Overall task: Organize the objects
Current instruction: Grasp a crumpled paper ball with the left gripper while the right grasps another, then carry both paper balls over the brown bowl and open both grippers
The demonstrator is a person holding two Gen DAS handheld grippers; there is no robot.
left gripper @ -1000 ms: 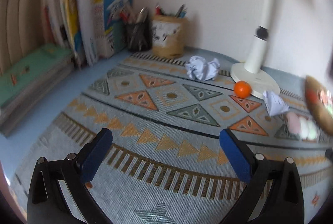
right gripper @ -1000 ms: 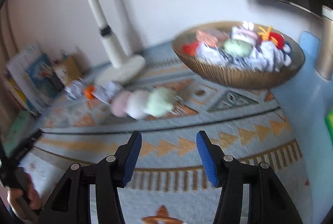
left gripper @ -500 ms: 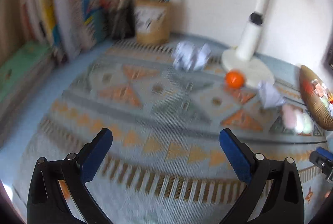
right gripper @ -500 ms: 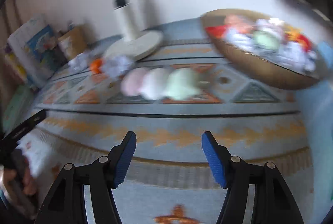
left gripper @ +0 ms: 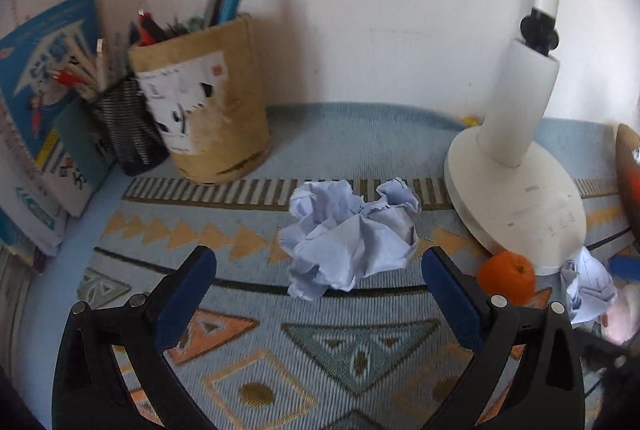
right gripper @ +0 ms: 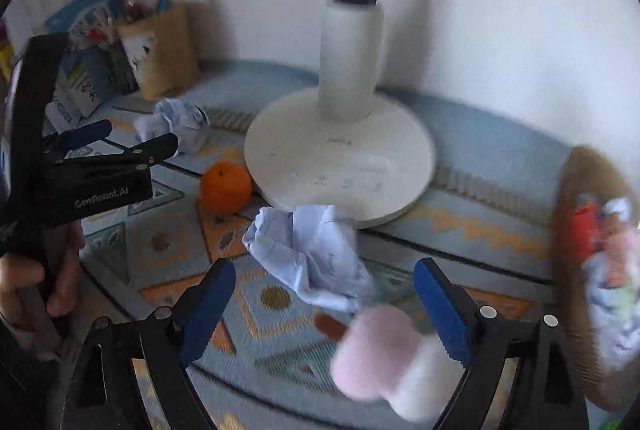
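— Where are the grippers sitting? Is either one holding anything?

— Neither; the left gripper (left gripper: 318, 272) is hovering with its jaws wide apart, and a crumpled paper ball (left gripper: 350, 232) is lying on the patterned mat (left gripper: 360, 346) just ahead of the gap, roughly centred between the fingers; the right gripper (right gripper: 324, 294) is gaping too, with a second paper wad (right gripper: 310, 252) just beyond its jaws and a pink and white plush toy (right gripper: 380, 358) lying low between them, blurred.

— How is that paper going to handle?

— Light and soft, I'd judge; it should be crushing rather than slipping, so closing across the bulky middle looks safest; a pinch on a loose flap could just unfold it.

— And the orange?

— The small orange (left gripper: 506, 276) is resting just outside the left gripper's right finger, close against the lamp base (left gripper: 516, 198); round and firm, so likely to roll.

— Any containers?

— A tan pen cup (left gripper: 208, 106) and a black mesh holder (left gripper: 126, 134) far beyond the left jaws, both bristling with pens; a woven bowl (right gripper: 580, 214) to the right of the right jaws, holding red and pale things too blurred to name.
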